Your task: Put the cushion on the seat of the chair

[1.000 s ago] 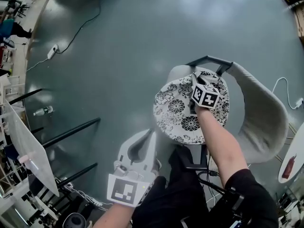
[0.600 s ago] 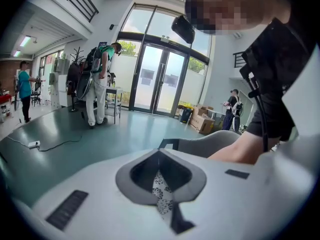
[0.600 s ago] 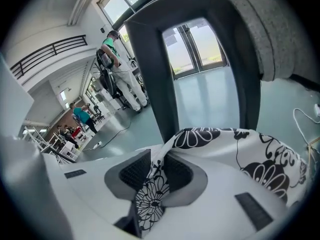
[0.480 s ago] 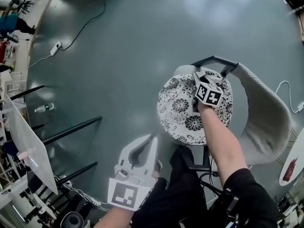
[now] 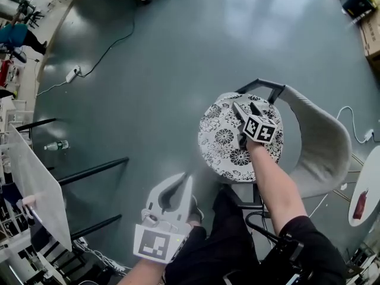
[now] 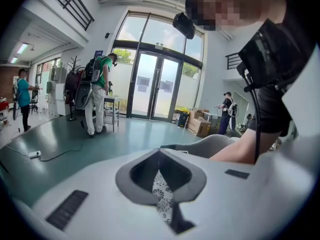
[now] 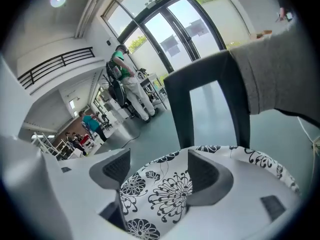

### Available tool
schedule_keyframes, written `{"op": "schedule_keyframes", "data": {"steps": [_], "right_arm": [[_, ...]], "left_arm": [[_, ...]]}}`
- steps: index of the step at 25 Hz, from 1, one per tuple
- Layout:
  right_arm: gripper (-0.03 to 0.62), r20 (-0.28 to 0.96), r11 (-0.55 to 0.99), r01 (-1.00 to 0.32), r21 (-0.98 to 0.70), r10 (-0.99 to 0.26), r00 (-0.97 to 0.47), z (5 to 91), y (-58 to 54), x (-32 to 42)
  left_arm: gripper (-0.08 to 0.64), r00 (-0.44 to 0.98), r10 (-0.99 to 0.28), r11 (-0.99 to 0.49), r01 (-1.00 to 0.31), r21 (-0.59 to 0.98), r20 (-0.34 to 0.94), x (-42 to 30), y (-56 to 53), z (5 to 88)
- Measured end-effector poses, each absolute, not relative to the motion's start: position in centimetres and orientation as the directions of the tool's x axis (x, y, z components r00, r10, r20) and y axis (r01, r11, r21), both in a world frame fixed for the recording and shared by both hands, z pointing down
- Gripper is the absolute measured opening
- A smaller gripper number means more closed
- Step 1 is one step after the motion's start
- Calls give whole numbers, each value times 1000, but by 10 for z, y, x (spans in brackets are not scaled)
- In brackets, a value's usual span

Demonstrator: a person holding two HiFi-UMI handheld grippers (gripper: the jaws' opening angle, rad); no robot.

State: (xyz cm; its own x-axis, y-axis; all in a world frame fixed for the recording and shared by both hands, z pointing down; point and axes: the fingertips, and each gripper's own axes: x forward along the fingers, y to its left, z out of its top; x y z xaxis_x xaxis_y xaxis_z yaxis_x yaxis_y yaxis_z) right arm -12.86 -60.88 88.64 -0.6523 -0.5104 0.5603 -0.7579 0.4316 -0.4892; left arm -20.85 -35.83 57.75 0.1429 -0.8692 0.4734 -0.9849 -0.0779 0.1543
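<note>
The round cushion [image 5: 228,138], white with black flowers, lies flat on the seat of the grey chair [image 5: 317,141]. Just above the cushion's far part hovers my right gripper [image 5: 245,108], its jaws opening, with nothing between the pads. The right gripper view shows the flower print [image 7: 165,194] below the parted jaws of that gripper [image 7: 155,171], and the chair's black frame [image 7: 205,99] stands beyond. My left gripper [image 5: 187,179] hangs shut and empty at the near left of the chair, off the cushion. In the left gripper view a sliver of cushion [image 6: 162,199] shows through the slit.
A power strip with its cable [image 5: 74,73] and a bottle [image 5: 56,145] lie on the green floor at the left. Black bars [image 5: 92,170] jut out near my left gripper. A white round table [image 5: 363,200] with a red bottle stands at the right. People stand by the glass doors [image 6: 95,94].
The right gripper's jaws have parted and let go of the cushion, and the gripper has lifted a little. The left gripper has risen slightly. The cushion stays on the seat.
</note>
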Motion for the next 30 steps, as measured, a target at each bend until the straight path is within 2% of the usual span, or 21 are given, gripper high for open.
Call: {"op": "schedule_keyframes", "data": {"steps": [4, 8, 11, 15, 18, 23, 30], "right_arm": [[351, 535, 435, -763, -478, -545, -645, 850, -600, -124], [346, 475, 500, -735, -457, -562, -677, 794, -580, -126], [233, 420, 569, -699, -432, -559, -715, 744, -552, -132], [183, 339, 639, -667, -383, -575, -745, 675, -514, -135], [111, 296, 676, -663, -321, -594, -748, 627, -485, -131], [70, 241, 706, -664, -245, -619, -747, 556, -433, -125], [39, 192, 685, -693, -225, -666, -721, 477, -372, -109]], "left_arm": [[9, 132, -882, -71, -986, 148, 452, -213, -337, 560], [9, 134, -910, -93, -988, 121, 393, -217, -319, 537], [9, 137, -922, -95, -987, 131, 362, -217, -303, 516], [9, 167, -932, -129, -982, 137, 321, -213, -281, 492], [9, 197, -940, -165, -977, 135, 277, -214, -266, 472], [9, 227, -948, -202, -971, 127, 224, -219, -236, 444], [9, 250, -956, -227, -962, 151, 156, -226, -195, 417]]}}
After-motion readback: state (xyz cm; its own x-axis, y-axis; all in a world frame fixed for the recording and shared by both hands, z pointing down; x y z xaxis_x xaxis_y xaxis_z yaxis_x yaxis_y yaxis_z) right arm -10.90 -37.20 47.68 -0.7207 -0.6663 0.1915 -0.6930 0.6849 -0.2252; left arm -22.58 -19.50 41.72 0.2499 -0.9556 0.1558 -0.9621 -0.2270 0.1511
